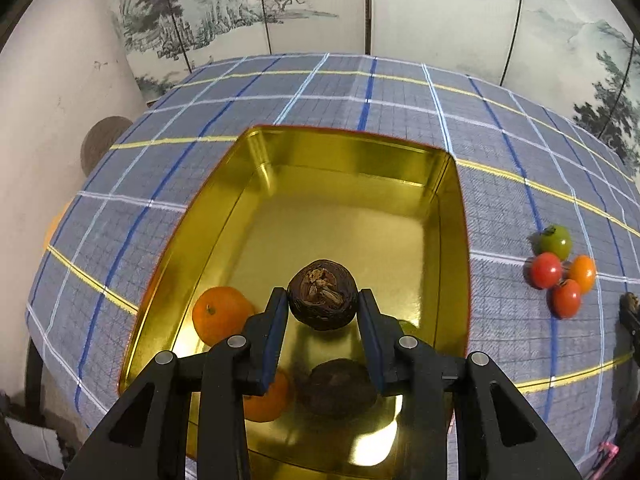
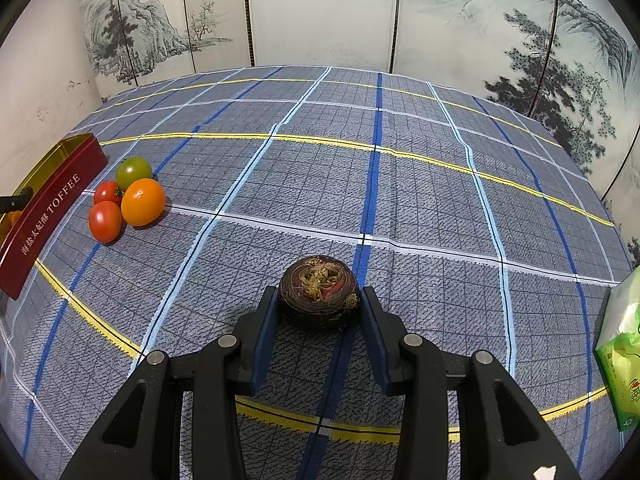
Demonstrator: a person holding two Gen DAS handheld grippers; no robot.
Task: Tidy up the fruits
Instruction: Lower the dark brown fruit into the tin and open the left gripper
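Left wrist view: a dark brown water chestnut, round, rough-skinned, with a dry tan papery crown, is sitting at lower centre of the frame, pinched between the blue-padded jaws of the left gripper. It is hanging above the open gold tin, clear of the floor, its dark reflection showing on the metal below.

Inside the tin: an orange mandarin is lying at lower left against the near-left wall, partly hidden behind the left jaw, its reflection lying just below. A sliver of something green is peeking out behind the right jaw; cannot tell what it is.

Right of the tin, on the blue-grey checked cloth covering the worktop, four cherry tomatoes are clustering together, touching: one green, two red, one orange.

Right wrist view: a second water chestnut, same dark skin with a reddish patch near the crown, is sitting at lower centre on the cloth, the jaws of the right gripper pressing on both its sides.

The tomato cluster is showing at mid left, just beside the tin's red outer wall lettered TOFFEE. A green packet is lying at the right edge. A painted landscape screen is standing behind the worktop.
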